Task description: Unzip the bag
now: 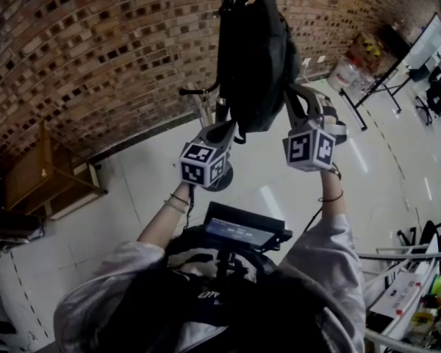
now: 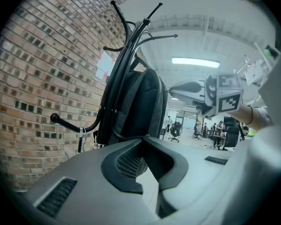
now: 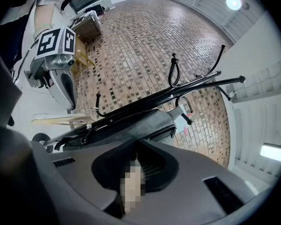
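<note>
A black backpack hangs from a black coat rack in front of a brick wall. My left gripper is at the bag's lower left corner. In the left gripper view its tips are pressed together on the backpack's bottom edge. My right gripper reaches up to the bag's right side. In the right gripper view its tips are pinched together on the backpack's side seam, and the zip pull is hidden between them. Each gripper sees the other across the bag.
The brick wall runs behind the rack, whose round base stands on the pale floor. A wooden shelf unit is at the left. Water bottles and a board on a stand are at the far right.
</note>
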A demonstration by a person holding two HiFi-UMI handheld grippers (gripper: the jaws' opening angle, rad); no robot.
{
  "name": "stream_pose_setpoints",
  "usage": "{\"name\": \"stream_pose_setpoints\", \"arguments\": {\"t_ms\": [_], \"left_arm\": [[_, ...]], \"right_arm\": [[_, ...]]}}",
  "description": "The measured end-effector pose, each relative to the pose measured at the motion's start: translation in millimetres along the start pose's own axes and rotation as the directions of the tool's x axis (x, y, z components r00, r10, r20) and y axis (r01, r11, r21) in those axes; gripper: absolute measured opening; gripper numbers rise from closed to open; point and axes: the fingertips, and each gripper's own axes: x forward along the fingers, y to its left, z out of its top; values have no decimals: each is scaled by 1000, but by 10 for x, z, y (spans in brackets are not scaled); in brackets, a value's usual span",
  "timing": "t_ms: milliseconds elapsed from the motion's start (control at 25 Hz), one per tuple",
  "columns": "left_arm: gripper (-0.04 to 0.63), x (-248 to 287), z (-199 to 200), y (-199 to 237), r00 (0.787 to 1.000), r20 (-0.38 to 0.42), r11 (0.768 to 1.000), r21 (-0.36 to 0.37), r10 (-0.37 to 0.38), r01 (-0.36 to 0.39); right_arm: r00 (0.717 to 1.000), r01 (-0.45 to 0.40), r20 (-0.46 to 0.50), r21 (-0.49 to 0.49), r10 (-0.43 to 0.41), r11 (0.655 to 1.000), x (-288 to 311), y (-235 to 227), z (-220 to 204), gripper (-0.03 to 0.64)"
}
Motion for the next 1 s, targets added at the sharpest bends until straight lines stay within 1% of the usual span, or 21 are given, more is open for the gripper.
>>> {"name": "stream_pose_setpoints", "arguments": {"t_ms": [160, 360, 1000], "left_arm": [[8, 11, -10, -25, 1000, -5, 1000, 3, -3, 3], [8, 21, -9, -27, 1000, -9, 1000, 6, -7, 7], [8, 40, -37, 34, 1000, -24, 1000, 4, -5, 5]], "right_arm": [[1000, -21, -8, 11, 21, 1000, -19, 113, -57, 21], [1000, -25, -17, 40, 25, 999, -27, 213, -100, 25], [993, -96, -64, 89, 102, 991, -44, 668, -359, 28]]}}
